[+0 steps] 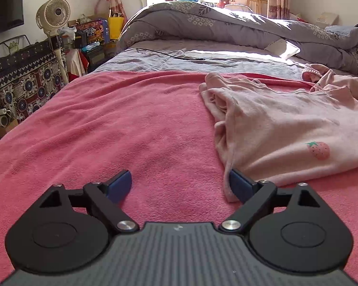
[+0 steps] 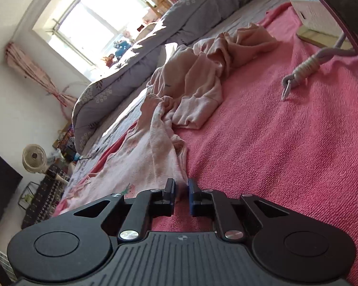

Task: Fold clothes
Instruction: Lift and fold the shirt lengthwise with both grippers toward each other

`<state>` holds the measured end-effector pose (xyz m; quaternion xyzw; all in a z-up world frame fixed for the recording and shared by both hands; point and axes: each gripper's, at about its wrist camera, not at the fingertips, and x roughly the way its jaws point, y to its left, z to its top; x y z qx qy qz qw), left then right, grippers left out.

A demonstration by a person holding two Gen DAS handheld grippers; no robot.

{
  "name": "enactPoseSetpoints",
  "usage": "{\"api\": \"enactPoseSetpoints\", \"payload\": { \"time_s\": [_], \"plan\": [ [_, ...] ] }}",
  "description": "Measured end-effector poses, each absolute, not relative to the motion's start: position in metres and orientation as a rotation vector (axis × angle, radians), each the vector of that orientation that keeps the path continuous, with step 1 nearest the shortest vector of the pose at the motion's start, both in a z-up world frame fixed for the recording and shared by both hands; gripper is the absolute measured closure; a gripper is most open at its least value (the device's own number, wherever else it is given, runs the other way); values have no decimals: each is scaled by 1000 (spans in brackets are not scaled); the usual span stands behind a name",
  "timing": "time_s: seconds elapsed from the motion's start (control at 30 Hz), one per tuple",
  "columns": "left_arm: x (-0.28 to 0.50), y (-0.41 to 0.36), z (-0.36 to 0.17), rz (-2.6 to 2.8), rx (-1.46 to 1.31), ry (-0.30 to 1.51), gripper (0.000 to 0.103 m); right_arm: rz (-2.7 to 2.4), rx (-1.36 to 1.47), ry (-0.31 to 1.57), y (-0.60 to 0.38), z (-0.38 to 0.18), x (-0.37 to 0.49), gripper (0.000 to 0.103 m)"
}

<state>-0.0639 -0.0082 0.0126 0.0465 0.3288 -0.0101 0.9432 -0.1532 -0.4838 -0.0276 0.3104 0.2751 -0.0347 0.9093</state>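
A pale pink garment (image 1: 286, 124) with a strawberry print (image 1: 318, 150) lies crumpled on the pink towel blanket (image 1: 107, 131), right of centre in the left wrist view. My left gripper (image 1: 180, 186) is open wide just above the blanket, and its right finger (image 1: 238, 186) touches the garment's near left corner. In the right wrist view the same garment (image 2: 155, 147) runs down to my right gripper (image 2: 181, 189), whose pads are nearly together on its near edge. A peach garment (image 2: 202, 78) lies bunched beyond it.
A rolled grey duvet (image 1: 226, 23) lies across the far end of the bed, with a black cable (image 1: 169, 54) in front of it. A fan (image 1: 53, 12) and clutter stand left of the bed. A rope with a metal hook (image 2: 298, 76) and boxes (image 2: 310, 12) sit at the right.
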Motion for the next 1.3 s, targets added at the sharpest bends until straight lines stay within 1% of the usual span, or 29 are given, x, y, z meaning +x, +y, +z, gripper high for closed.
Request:
{"api": "enactPoseSetpoints", "payload": {
  "time_s": [0.03, 0.07, 0.13, 0.2, 0.23, 0.27, 0.3, 0.37, 0.4, 0.5, 0.57, 0.6, 0.63, 0.7, 0.77, 0.87, 0.97, 1.0, 1.03, 1.07, 1.1, 1.13, 1.23, 1.27, 1.3],
  "plan": [
    [-68, -11, 15, 57, 162, 664, 12, -89, 487, 563, -467, -22, -158, 88],
    [-72, -14, 17, 115, 222, 652, 15, -106, 328, 556, -450, -17, -162, 84],
    [-85, -22, 24, 81, 291, 604, 15, -106, 10, 528, -412, -11, -172, 76],
    [-97, -36, 35, -38, 297, 560, 14, -49, -272, 486, -375, -12, -182, 55],
    [-101, -46, 38, -104, 307, 542, 13, 2, -405, 457, -355, -15, -186, 51],
    [-104, -59, 40, -161, 324, 529, 11, 54, -555, 424, -330, -19, -189, 46],
    [-106, -70, 41, -217, 338, 519, 10, 83, -673, 392, -310, -24, -190, 45],
    [-105, -92, 39, -308, 355, 519, 10, 118, -805, 331, -278, -29, -183, 46],
    [-104, -97, 35, -320, 377, 517, 10, 149, -798, 330, -269, -28, -175, 46],
    [-101, -115, 24, -354, 444, 512, 10, 276, -647, 404, -251, -21, -137, 47],
    [-99, -127, 16, -376, 488, 509, 10, 285, -670, 418, -239, -25, -120, 55],
    [-98, -133, 13, -388, 510, 507, 7, 283, -681, 404, -236, -24, -118, 61],
    [-97, -139, 9, -399, 532, 505, 6, 284, -677, 394, -235, -21, -117, 64],
    [-96, -151, 2, -417, 584, 494, 1, 297, -650, 381, -237, -15, -118, 70],
    [-96, -160, -3, -392, 695, 423, 0, 300, -615, 373, -245, -10, -118, 74],
    [-91, -173, -12, -334, 830, 324, 0, 310, -585, 365, -253, -5, -114, 74],
    [-83, -174, -15, -307, 855, 302, 0, 341, -711, 358, -249, -13, -118, 72],
    [-80, -173, -15, -302, 848, 307, 8, 358, -784, 352, -244, -19, -122, 69],
    [-78, -172, -16, -297, 843, 315, 16, 372, -850, 340, -241, -26, -125, 68],
    [-75, -170, -18, -297, 847, 332, 30, 384, -916, 327, -238, -32, -128, 68],
    [-73, -169, -20, -305, 852, 344, 38, 395, -963, 297, -237, -37, -131, 68],
    [-72, -167, -22, -308, 865, 345, 41, 406, -994, 290, -238, -37, -129, 68],
    [-71, -166, -28, -283, 959, 330, 54, 344, -1170, 259, -251, -44, -120, 69],
    [-69, -164, -31, -287, 981, 340, 62, 310, -1247, 249, -259, -49, -116, 70],
    [-66, -162, -35, -292, 1003, 351, 76, 288, -1289, 261, -266, -52, -113, 74]
  ]
}}
